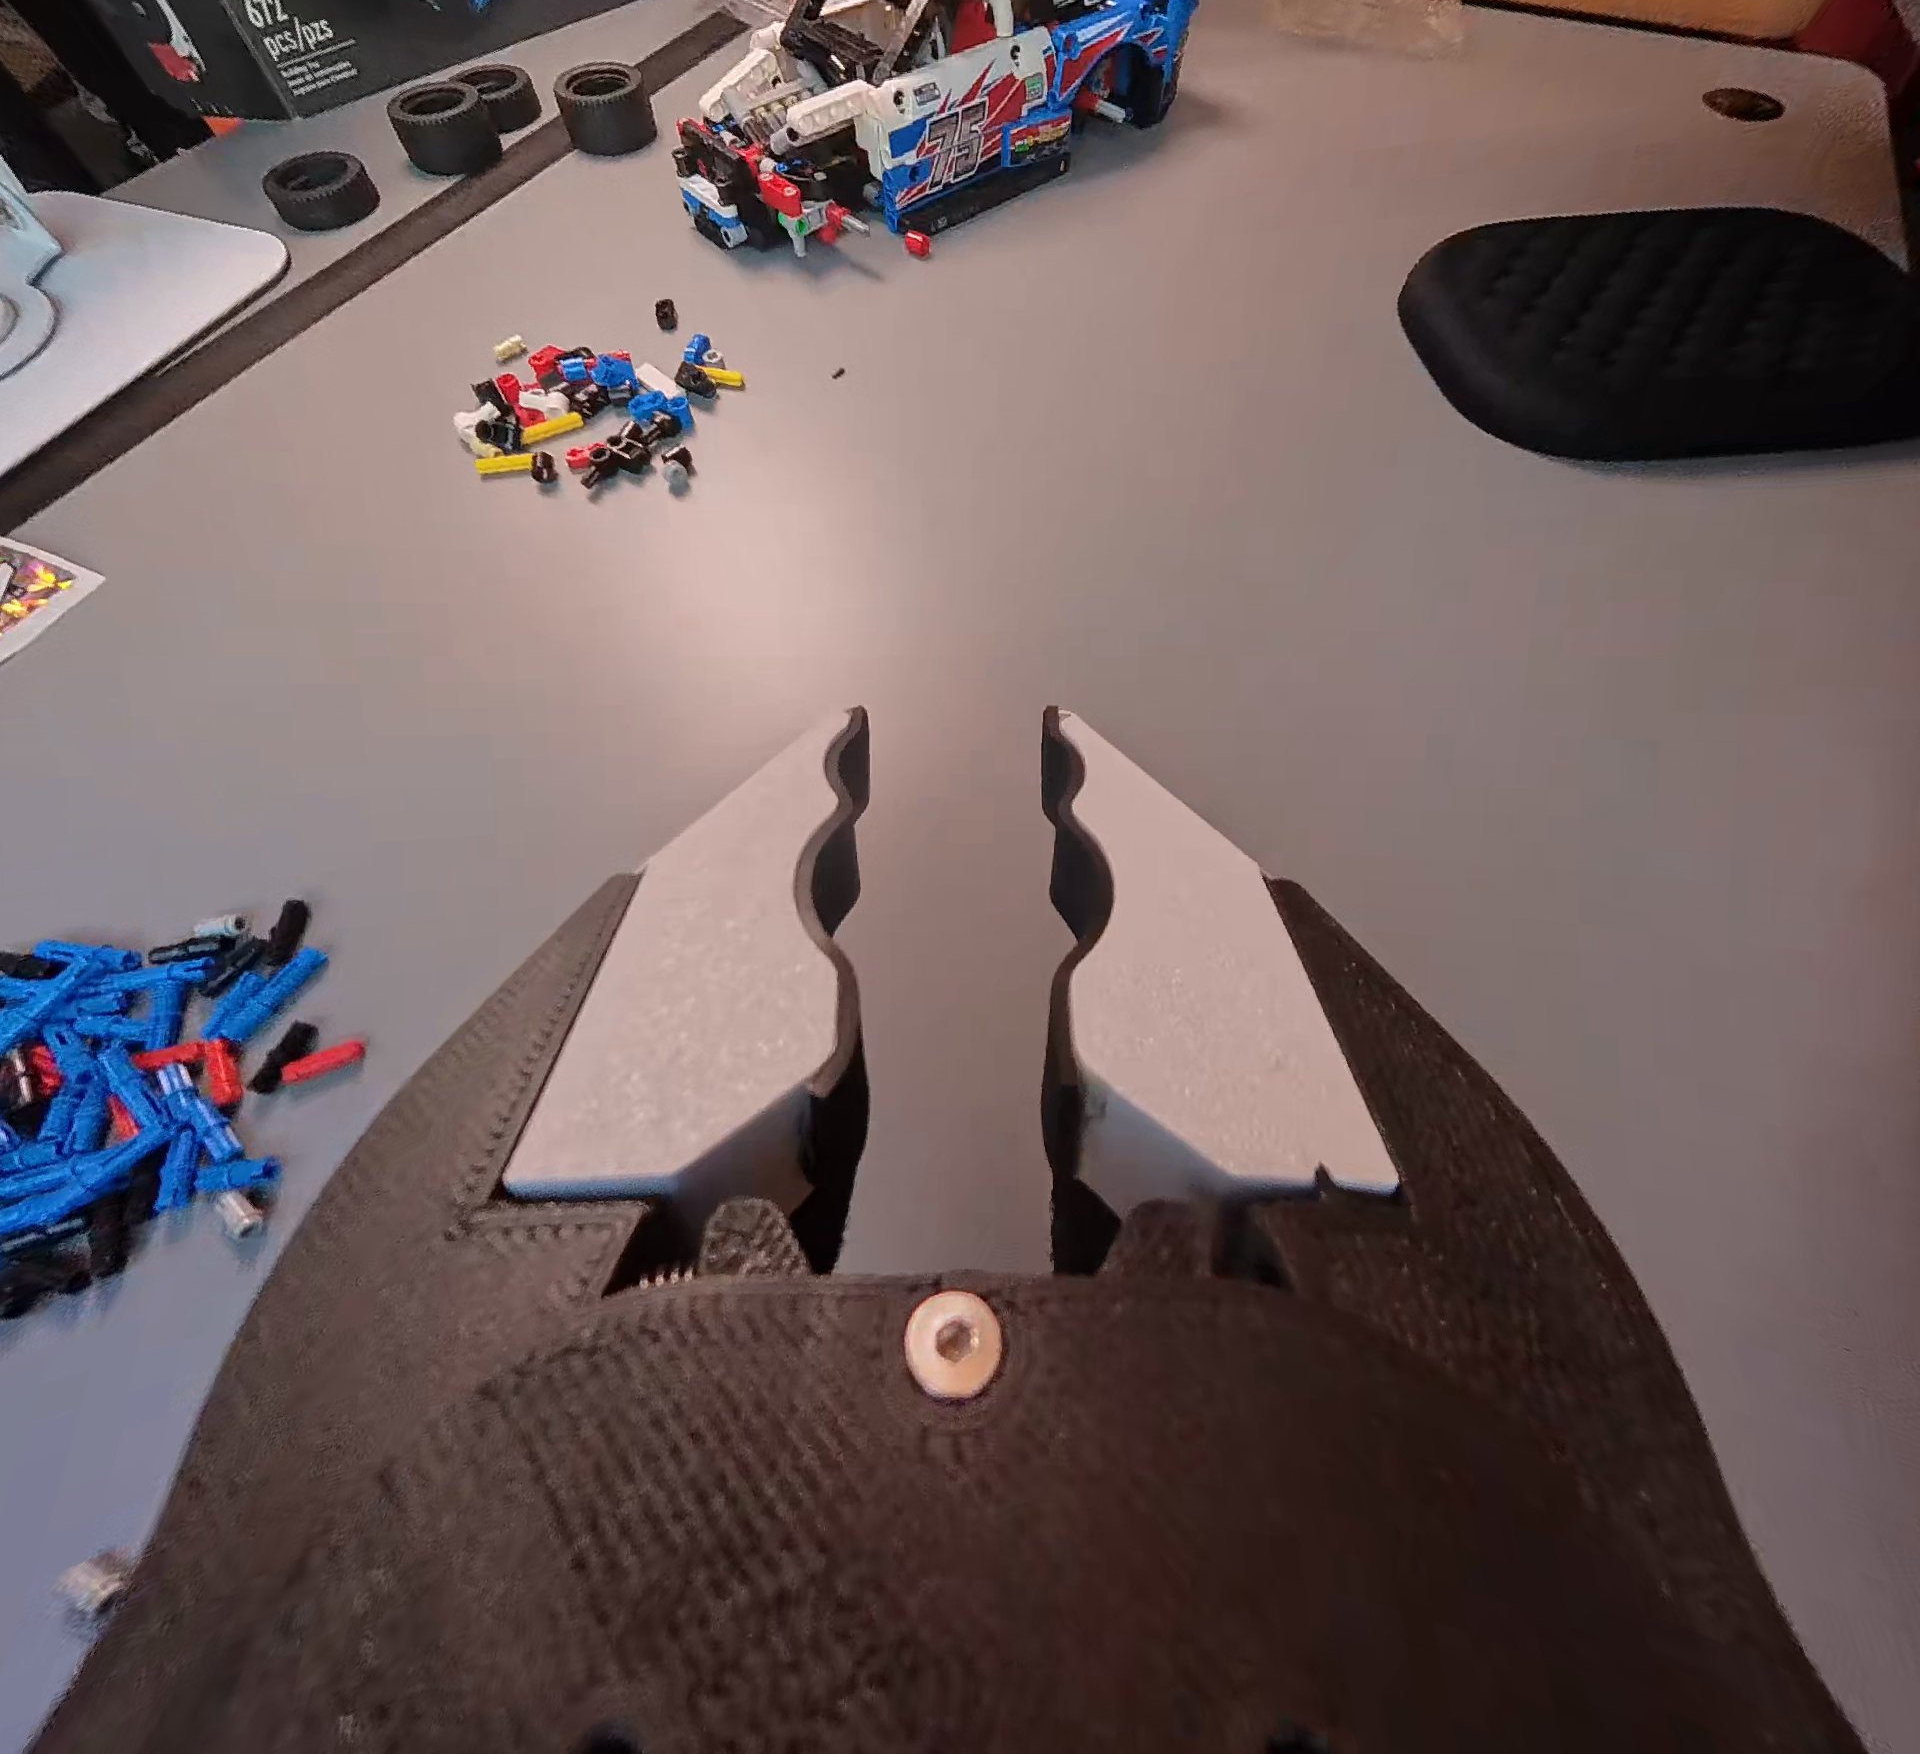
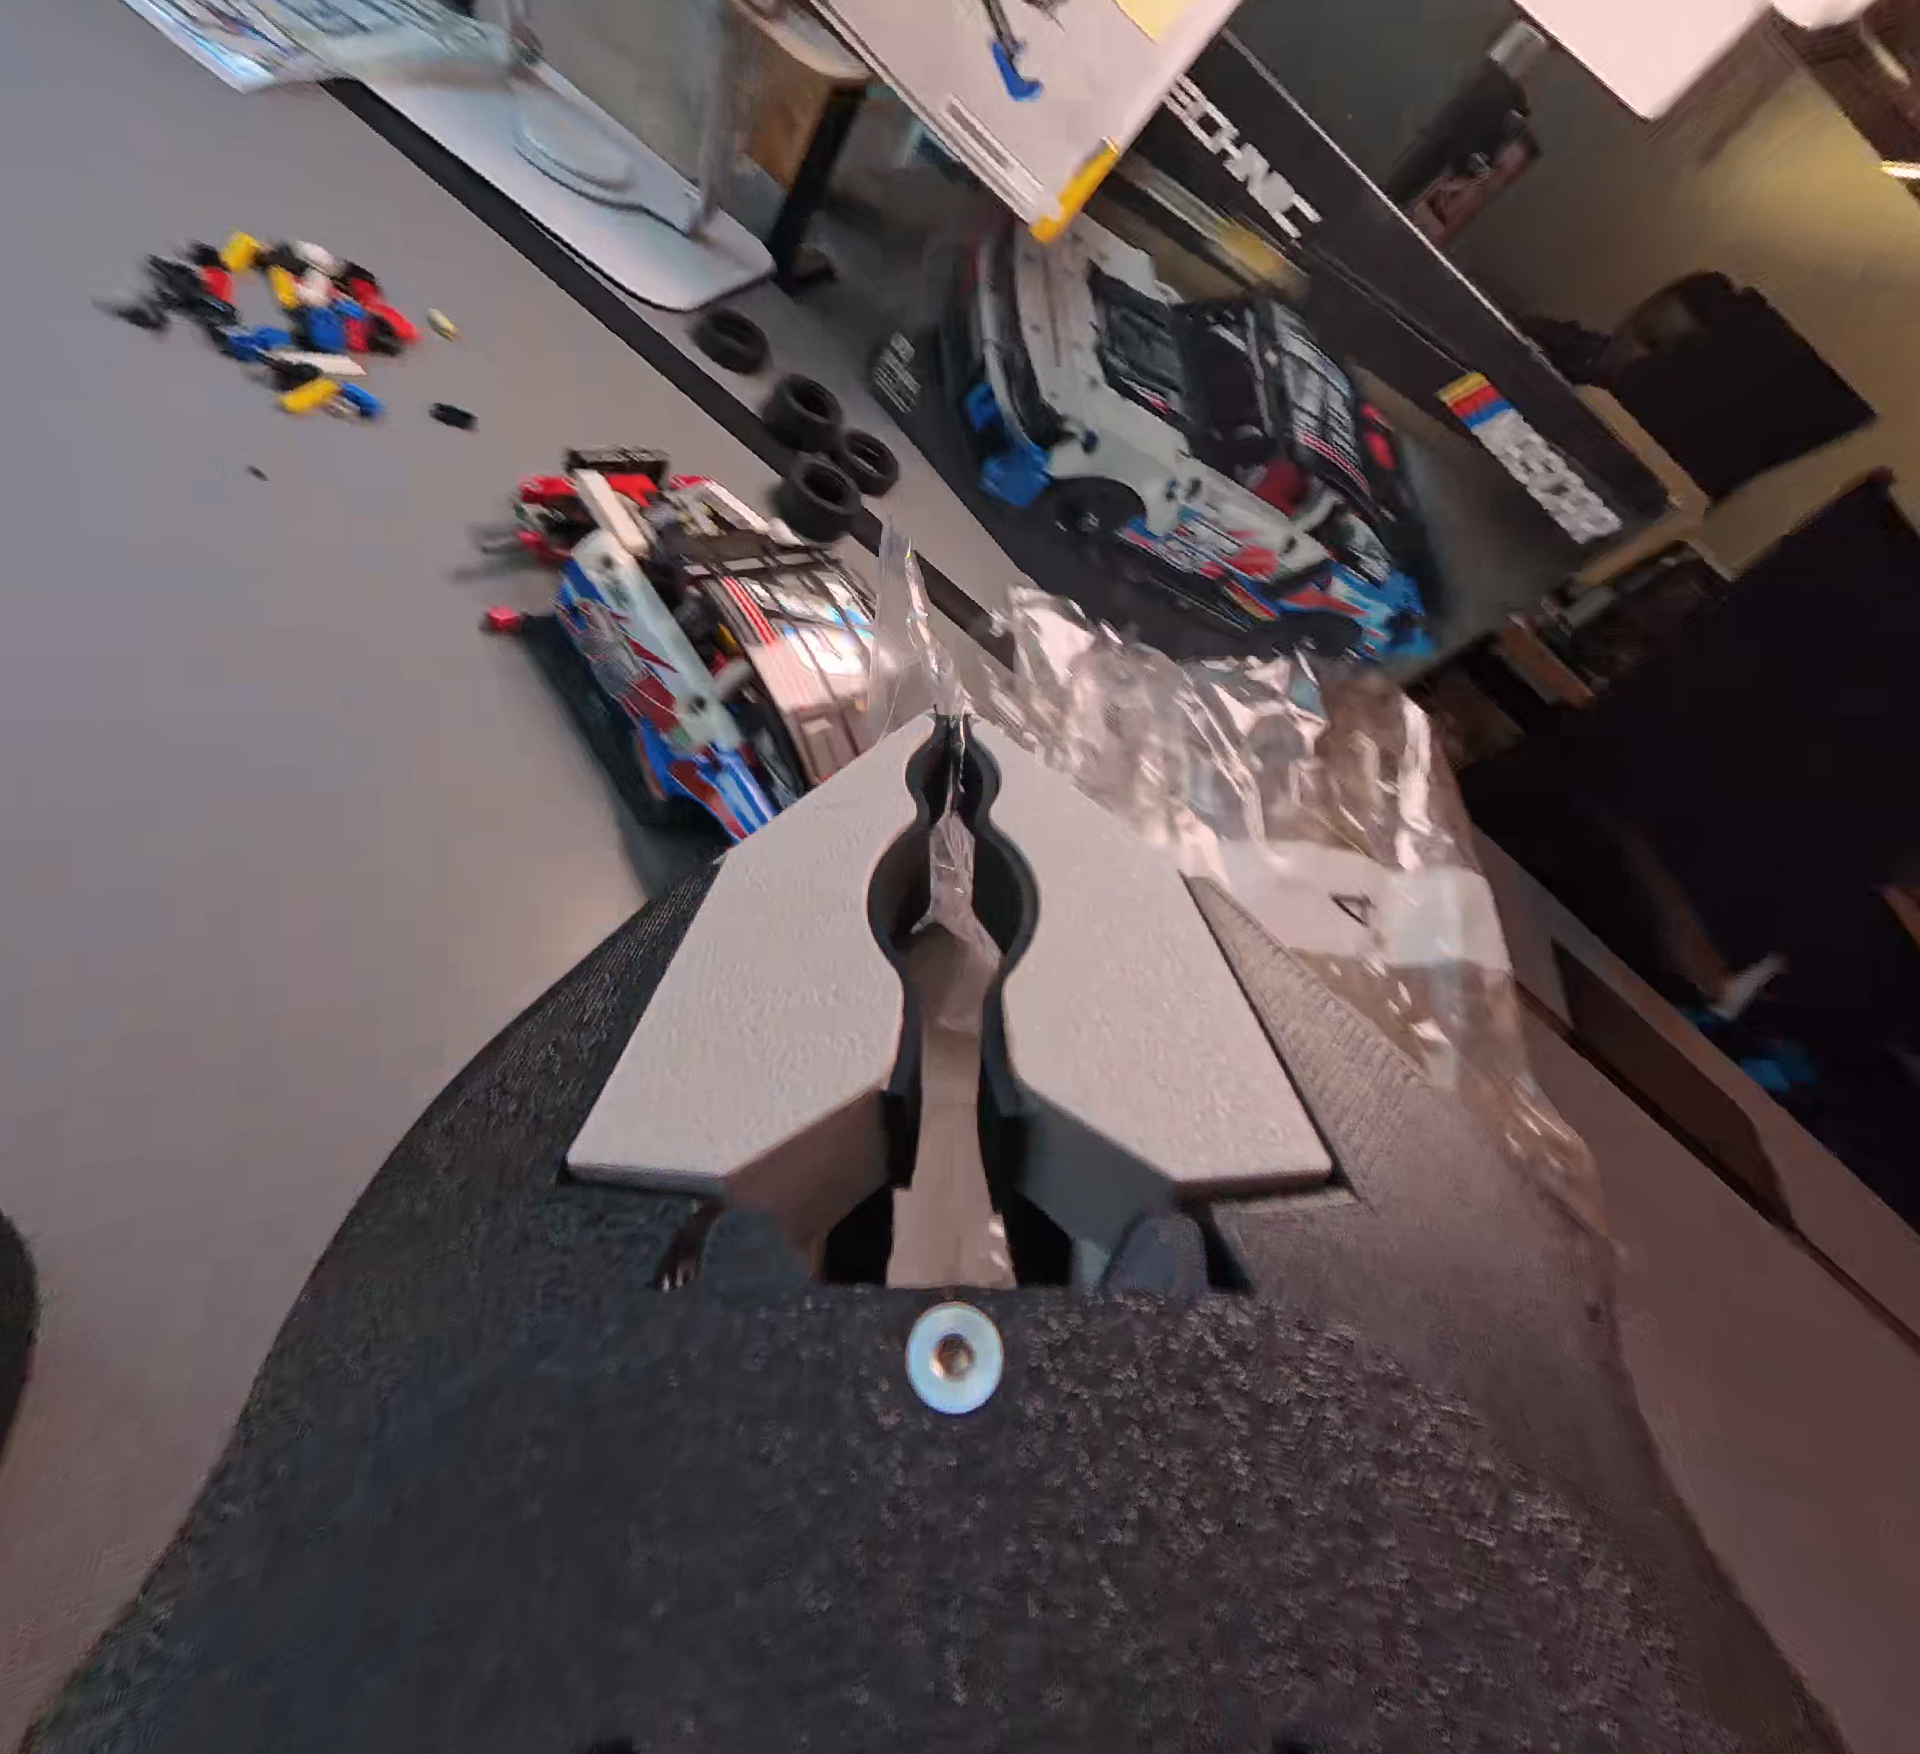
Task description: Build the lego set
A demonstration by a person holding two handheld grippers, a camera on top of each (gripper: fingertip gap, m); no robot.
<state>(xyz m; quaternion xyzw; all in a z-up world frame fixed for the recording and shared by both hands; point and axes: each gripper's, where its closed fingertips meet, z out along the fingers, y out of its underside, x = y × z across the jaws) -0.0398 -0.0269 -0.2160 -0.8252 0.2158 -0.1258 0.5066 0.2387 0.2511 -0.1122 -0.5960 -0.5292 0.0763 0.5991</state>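
Half-blurred lego car (image 2: pixel 686 655) behind clear plastic bag (image 2: pixel 1195 748); blue pile (image 1: pixel 114 1081) cut off

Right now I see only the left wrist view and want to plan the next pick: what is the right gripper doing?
Observer: The right gripper is shut on a clear plastic bag, pinched at the tips.
Operator: Where is it relative to the car?
Observer: In the right wrist view the tips appear close beside the rear of the car.
Operator: And the rest of the bag?
Observer: It trails crumpled to the right, away from the car.
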